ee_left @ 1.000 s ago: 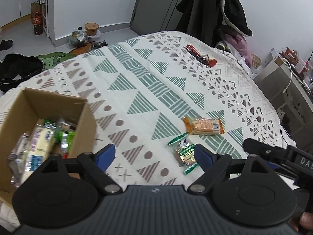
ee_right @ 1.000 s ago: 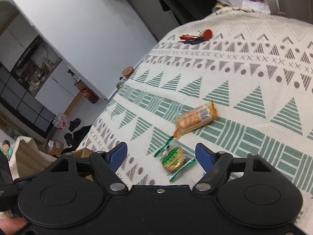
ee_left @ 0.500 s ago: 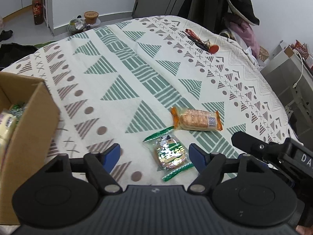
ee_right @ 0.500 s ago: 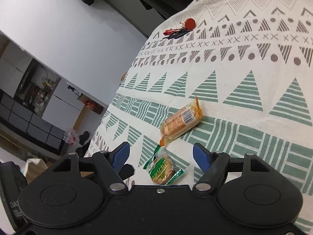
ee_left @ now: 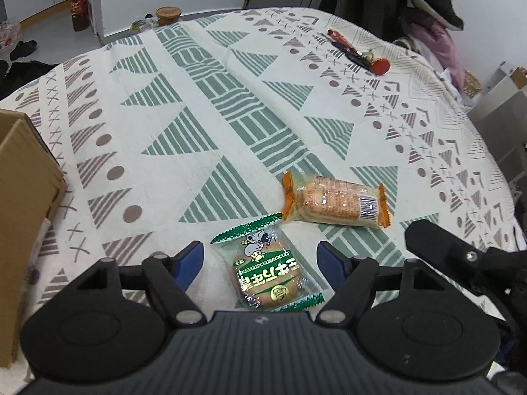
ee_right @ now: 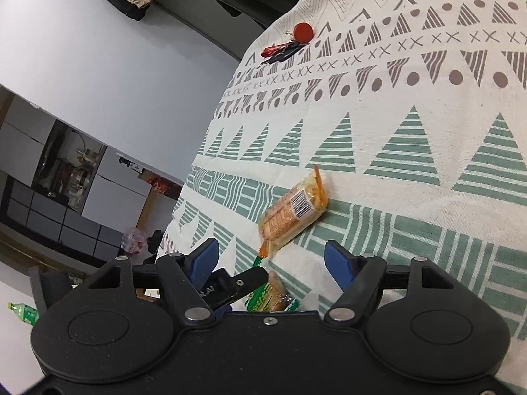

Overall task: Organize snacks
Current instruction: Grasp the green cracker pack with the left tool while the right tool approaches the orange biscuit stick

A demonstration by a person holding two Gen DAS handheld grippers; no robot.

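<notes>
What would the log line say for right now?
left gripper: open over green-wrapped round cookie | right gripper: open near orange-wrapped cracker pack | both on patterned tablecloth

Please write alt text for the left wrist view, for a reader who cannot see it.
The left gripper hangs open over a green snack lying flat between its blue fingers, untouched. An orange snack lies just beyond on the patterned cloth, a cardboard box stands at the left edge, and the right gripper's black tip enters from the right.

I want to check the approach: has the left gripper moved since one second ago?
Yes. The left gripper has moved away from the cardboard box and down over the green snack packet, which now lies between its open fingers.
</notes>
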